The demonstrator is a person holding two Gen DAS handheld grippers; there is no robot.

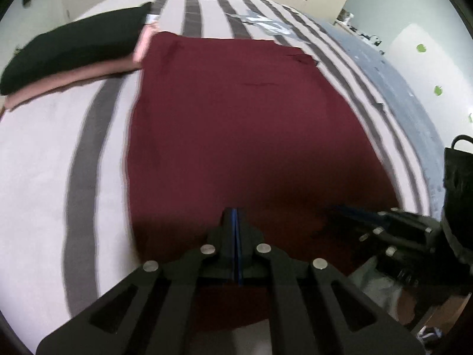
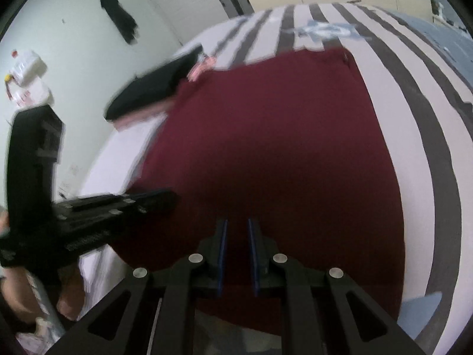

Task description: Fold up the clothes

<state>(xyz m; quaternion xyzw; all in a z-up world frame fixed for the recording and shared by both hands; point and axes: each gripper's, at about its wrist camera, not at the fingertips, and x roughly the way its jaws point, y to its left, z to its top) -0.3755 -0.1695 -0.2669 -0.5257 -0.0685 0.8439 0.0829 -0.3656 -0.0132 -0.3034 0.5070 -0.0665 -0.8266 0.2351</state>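
A dark red garment (image 1: 236, 118) lies spread flat on the striped bed cover (image 1: 35, 162); the right wrist view shows the garment (image 2: 280, 148) too. My left gripper (image 1: 235, 211) hovers over its near part, blue pads pressed together and no cloth visible between them. My right gripper (image 2: 238, 222) is over the near edge with a narrow gap between its pads, through which only the cloth below shows. Each tool appears blurred in the other's view, the left gripper (image 2: 173, 198) lying to the left of the right one.
A folded black garment (image 1: 74, 47) rests on a folded pink one (image 1: 74, 80) at the bed's far left, touching the red garment's corner. A black bag (image 1: 458, 177) stands off the bed's right side. A white wall with a dark hanging item (image 2: 118, 14) is on the left.
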